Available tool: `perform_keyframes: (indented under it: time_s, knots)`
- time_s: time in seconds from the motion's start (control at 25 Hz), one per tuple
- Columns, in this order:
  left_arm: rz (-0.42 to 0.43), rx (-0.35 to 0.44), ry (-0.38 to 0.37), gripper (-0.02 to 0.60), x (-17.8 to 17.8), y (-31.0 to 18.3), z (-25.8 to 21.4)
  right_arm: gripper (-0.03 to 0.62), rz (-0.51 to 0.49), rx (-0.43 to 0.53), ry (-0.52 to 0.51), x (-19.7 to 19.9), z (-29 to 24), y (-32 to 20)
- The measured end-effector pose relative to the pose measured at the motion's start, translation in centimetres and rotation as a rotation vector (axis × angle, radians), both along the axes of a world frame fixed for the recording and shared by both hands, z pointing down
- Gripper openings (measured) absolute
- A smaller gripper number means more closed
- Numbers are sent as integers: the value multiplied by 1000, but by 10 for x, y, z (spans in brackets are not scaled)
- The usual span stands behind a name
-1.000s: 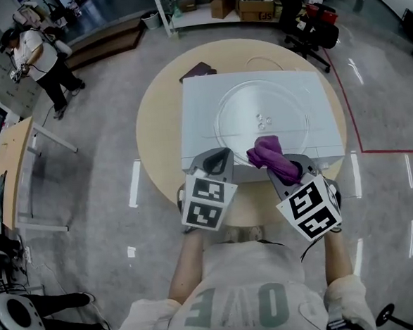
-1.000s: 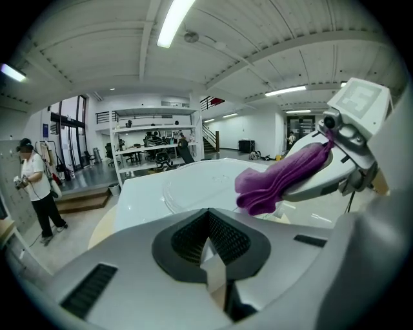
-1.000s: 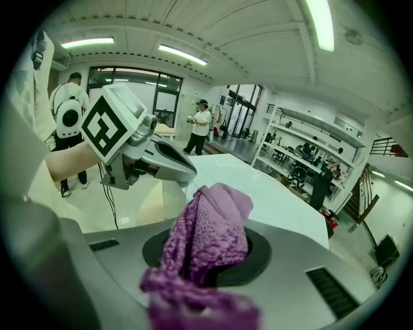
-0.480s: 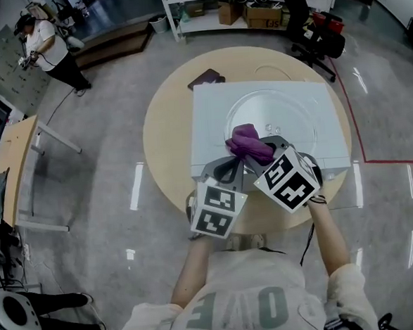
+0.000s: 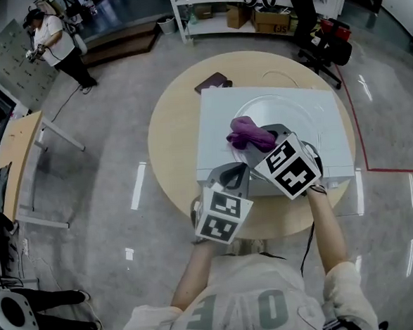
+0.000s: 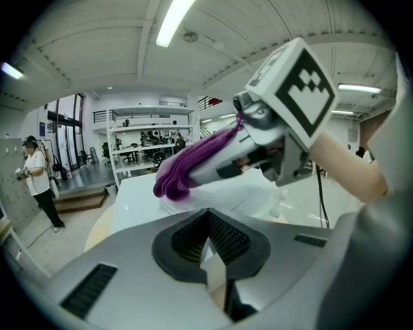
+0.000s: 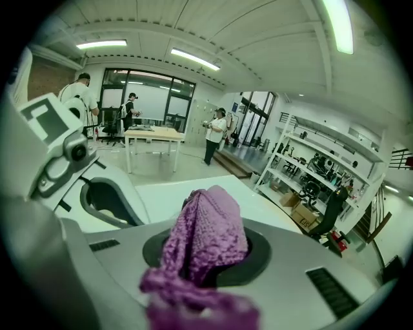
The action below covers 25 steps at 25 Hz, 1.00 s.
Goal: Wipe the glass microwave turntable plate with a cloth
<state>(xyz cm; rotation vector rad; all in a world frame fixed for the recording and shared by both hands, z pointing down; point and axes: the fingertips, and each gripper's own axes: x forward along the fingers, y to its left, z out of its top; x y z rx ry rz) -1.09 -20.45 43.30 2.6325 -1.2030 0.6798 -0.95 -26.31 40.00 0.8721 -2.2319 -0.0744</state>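
The glass turntable plate (image 5: 298,115) lies flat on top of a white microwave (image 5: 215,135). My right gripper (image 5: 258,140) is shut on a bunched purple cloth (image 5: 248,134), which rests at the plate's near-left rim. In the right gripper view the cloth (image 7: 208,233) fills the jaws. The left gripper view shows the cloth (image 6: 187,167) pressed down on the plate (image 6: 258,193). My left gripper (image 5: 236,171) hovers at the microwave's front edge, just left of the right one, jaws together and holding nothing (image 6: 208,258).
The microwave stands on a round wooden table (image 5: 170,149), with a dark flat object (image 5: 213,81) behind it. A shelf rack (image 5: 231,7) and an office chair (image 5: 325,39) stand beyond. A person (image 5: 57,41) stands far left near a desk (image 5: 15,156).
My right gripper has carried the cloth from the microwave's front edge up and to the left onto the plate. The left gripper has stayed by the front edge.
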Motion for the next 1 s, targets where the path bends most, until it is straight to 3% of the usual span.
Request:
perform_keyframes:
  time_s: [0.24,0.4,1.0]
  knots:
    - [-6,1,5,2,-7,2,-1,49,41,46,40,4,-14,-65]
    - [-9,-2,12,2,-6,2,-1,48,33,28,77,4,3,-73]
    - [-15,4,15,2,-5,1,-1,48,-236,-2,117,-14,18,29]
